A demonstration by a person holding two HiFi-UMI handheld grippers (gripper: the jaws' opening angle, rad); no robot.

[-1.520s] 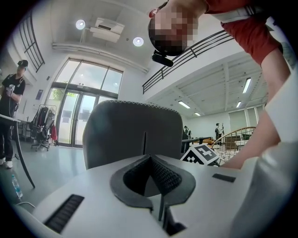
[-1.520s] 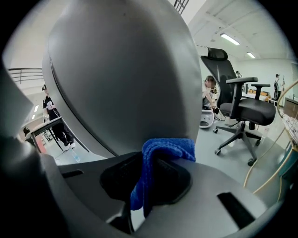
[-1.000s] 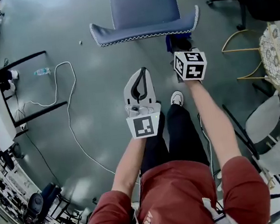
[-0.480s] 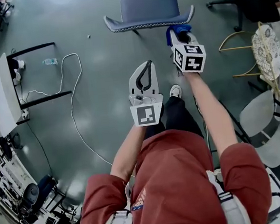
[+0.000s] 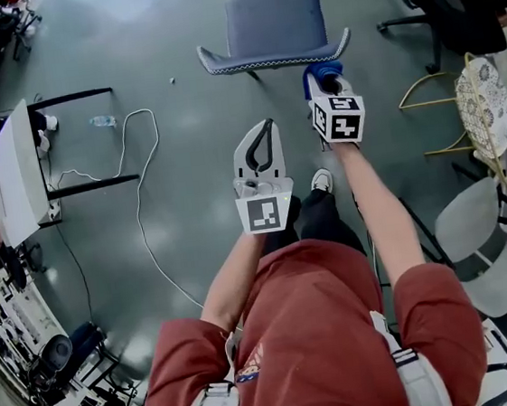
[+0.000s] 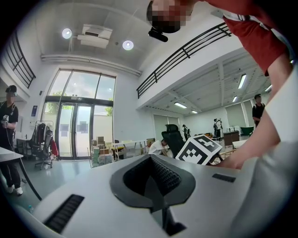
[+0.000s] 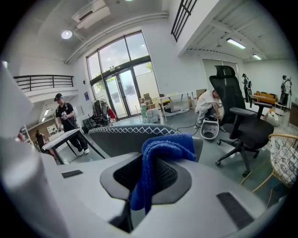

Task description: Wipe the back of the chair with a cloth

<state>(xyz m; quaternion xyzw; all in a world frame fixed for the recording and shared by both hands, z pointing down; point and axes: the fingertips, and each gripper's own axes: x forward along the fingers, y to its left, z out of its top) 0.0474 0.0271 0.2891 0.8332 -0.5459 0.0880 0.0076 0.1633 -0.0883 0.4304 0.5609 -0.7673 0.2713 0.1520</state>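
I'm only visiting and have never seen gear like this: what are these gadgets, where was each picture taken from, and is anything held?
There is no robot: a person holds a two-jaw hand tool, a gripper, in each hand. The head view looks down from a camera on the person's head; the other two views come from cameras riding on the grippers. The left gripper is shut and empty. The right gripper is shut on a blue cloth, near the back of a blue-grey chair standing on the floor. The marked cubes are parts of the grippers.
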